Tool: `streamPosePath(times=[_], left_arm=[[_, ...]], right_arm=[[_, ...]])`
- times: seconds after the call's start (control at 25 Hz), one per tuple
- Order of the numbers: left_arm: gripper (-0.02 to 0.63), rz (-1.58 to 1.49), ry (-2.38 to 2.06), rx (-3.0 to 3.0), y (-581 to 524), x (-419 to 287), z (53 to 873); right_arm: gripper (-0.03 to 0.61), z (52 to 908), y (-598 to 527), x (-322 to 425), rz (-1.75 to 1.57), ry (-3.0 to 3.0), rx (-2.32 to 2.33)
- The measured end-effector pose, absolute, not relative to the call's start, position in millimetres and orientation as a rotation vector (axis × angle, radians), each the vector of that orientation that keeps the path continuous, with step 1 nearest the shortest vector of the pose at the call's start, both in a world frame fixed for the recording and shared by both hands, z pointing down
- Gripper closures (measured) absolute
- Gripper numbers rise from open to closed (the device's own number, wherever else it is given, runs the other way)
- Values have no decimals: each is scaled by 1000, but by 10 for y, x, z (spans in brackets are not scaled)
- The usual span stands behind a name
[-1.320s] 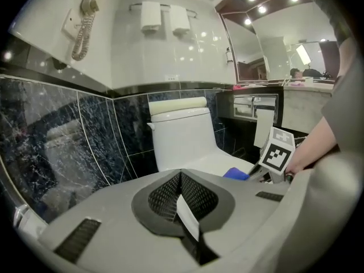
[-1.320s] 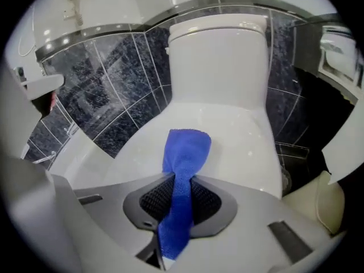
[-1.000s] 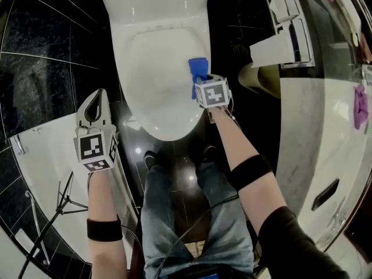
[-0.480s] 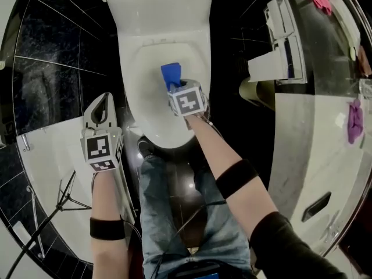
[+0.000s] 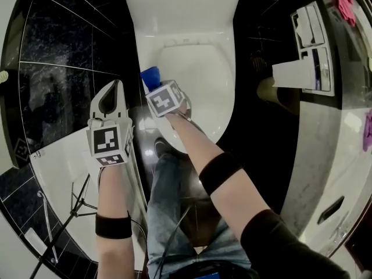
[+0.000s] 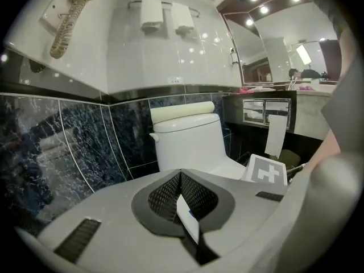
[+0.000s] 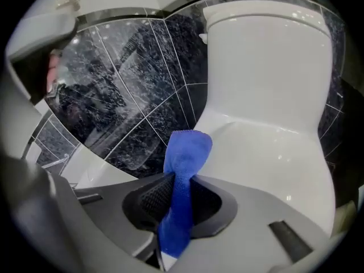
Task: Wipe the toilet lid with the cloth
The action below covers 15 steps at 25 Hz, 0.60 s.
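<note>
Right gripper point(image 5: 152, 88) has swept the cloth point(image 5: 150, 74) across the toilet lid point(image 5: 200, 80). We noted it at the lid's right edge first, then mid-lid, and now at the left edge. Our right forearm point(image 5: 192, 138) now slants across the lid's front. Left gripper point(image 5: 112, 92) has edged forward a little and now sits just beside the right one's marker cube point(image 5: 165, 99).

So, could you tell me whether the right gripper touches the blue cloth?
Touching: in the right gripper view, the right gripper is clamped on the blue cloth.

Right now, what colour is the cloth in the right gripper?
The cloth is solid blue, clearest in the right gripper view.
</note>
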<state>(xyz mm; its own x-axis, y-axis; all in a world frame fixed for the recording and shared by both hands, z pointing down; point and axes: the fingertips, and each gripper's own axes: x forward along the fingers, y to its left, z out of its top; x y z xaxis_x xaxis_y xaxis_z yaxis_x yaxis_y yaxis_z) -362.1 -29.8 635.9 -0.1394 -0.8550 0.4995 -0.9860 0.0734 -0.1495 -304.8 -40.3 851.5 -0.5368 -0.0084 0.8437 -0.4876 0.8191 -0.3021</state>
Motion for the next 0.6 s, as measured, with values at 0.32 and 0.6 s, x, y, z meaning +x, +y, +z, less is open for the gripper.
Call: streamPosePath(times=[0.32, 0.6], left_arm=[[614, 657, -2023, 1866, -336, -3613, 6496], [614, 646, -1986, 1886, -469, -3386, 6540]], right_arm=[[492, 8540, -1055, -2217, 637, -2025, 558], [491, 8557, -1616, -1155, 582, -1953, 698]])
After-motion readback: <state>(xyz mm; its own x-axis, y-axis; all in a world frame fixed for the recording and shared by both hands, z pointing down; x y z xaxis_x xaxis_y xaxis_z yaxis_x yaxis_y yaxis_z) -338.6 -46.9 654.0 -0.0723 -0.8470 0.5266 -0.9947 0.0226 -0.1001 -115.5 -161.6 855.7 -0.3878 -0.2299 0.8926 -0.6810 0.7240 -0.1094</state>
